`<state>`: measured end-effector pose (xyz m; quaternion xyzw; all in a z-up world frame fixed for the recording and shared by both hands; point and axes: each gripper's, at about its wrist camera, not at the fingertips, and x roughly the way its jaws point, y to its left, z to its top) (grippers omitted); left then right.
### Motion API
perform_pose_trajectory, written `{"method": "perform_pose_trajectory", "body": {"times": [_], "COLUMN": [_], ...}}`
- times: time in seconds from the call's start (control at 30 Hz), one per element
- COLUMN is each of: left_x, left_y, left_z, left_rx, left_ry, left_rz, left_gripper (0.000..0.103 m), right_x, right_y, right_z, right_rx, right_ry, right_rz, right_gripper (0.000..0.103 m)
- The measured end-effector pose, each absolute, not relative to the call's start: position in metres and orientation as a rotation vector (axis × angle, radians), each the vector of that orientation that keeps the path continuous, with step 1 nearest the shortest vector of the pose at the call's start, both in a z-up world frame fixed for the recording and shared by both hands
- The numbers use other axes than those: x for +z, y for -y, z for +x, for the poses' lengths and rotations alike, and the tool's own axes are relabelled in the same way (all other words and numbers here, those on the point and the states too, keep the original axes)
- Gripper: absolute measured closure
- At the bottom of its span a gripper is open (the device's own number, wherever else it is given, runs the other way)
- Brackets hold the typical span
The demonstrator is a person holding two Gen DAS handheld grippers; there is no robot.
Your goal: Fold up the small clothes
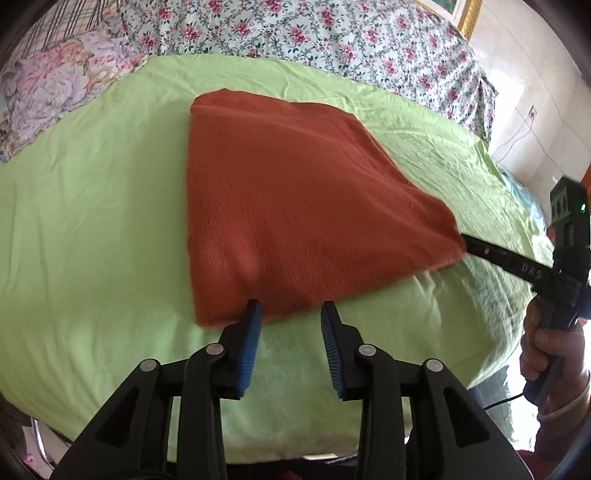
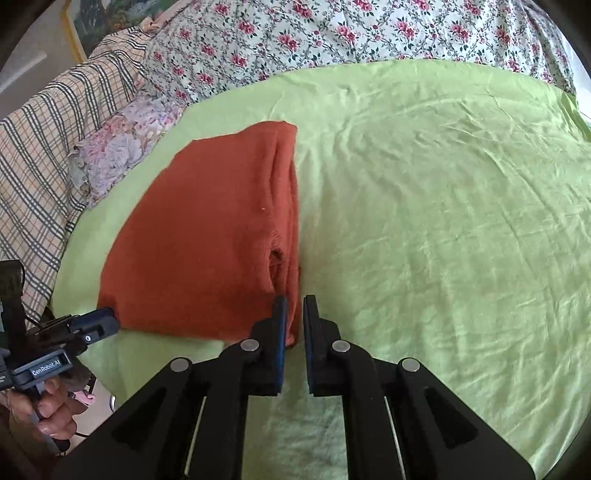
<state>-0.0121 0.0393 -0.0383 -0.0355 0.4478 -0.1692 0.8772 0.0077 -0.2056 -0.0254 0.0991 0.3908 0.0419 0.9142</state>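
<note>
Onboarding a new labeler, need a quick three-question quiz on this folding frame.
1. True or false: the orange garment lies on a wooden table.
2. The left gripper has its jaws: A open, B shut on the garment, C out of view.
3. What colour is the cloth directly under the garment?
Key: 1 false; 2 A; 3 green, the green sheet.

the green sheet (image 2: 443, 206) lies bare and wide to the right of the rust-red folded garment (image 2: 207, 236), open for a gripper to pass. on the garment's far left, the flowered pillow (image 2: 122, 147) and plaid cloth (image 2: 48, 155) crowd the edge; behind, the floral bedspread (image 2: 295, 33) rises.
</note>
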Motion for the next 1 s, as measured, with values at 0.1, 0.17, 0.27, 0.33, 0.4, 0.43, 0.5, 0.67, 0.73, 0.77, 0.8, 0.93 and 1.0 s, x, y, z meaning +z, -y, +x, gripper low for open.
{"method": "perform_pose_trajectory", "body": {"times": [0.1,0.17,0.27,0.33,0.4,0.43,0.5,0.67,0.73,0.77,0.8,0.93,1.0], "left_x": [-0.039,-0.039,-0.035,-0.032,-0.027,-0.025,-0.022,-0.017,-0.015,-0.015,-0.015,-0.018,-0.02], "left_y": [-0.042,-0.046,-0.052,-0.056,-0.059,-0.061,-0.062,-0.066,-0.069,-0.071,-0.073,-0.081,-0.083], "left_z": [-0.02,-0.026,-0.031,-0.033,-0.036,-0.037,-0.039,-0.046,-0.05,-0.052,-0.054,-0.055,-0.052], "left_rx": [-0.351,-0.343,-0.32,-0.302,-0.283,-0.277,-0.264,-0.236,-0.226,-0.219,-0.211,-0.181,-0.177], "left_ry": [-0.948,-0.953,-0.943,-0.931,-0.916,-0.912,-0.907,-0.903,-0.899,-0.898,-0.897,-0.904,-0.914], "left_rz": [-0.074,-0.086,-0.086,-0.079,-0.075,-0.073,-0.069,-0.05,-0.047,-0.046,-0.045,-0.05,-0.061], "left_gripper": [0.068,0.067,0.061,0.052,0.045,0.041,0.035,0.029,0.027,0.025,0.024,0.022,0.022], "right_x": [-0.02,-0.017,-0.012,-0.011,-0.011,-0.011,-0.012,-0.014,-0.015,-0.016,-0.016,-0.02,-0.021], "right_y": [0.203,0.202,0.198,0.195,0.189,0.185,0.18,0.165,0.162,0.16,0.158,0.156,0.156], "right_z": [0.001,-0.006,-0.015,-0.019,-0.024,-0.026,-0.03,-0.042,-0.045,-0.047,-0.05,-0.056,-0.056], "right_rx": [0.099,0.105,0.125,0.138,0.153,0.157,0.172,0.192,0.2,0.201,0.2,0.2,0.206], "right_ry": [-0.791,-0.784,-0.778,-0.779,-0.785,-0.788,-0.798,-0.809,-0.82,-0.824,-0.827,-0.835,-0.838], "right_rz": [0.203,0.206,0.209,0.206,0.194,0.19,0.184,0.158,0.155,0.152,0.147,0.138,0.145], "right_gripper": [0.093,0.093,0.093,0.093,0.093,0.092,0.088,0.071,0.07,0.069,0.066,0.04,0.033]}}
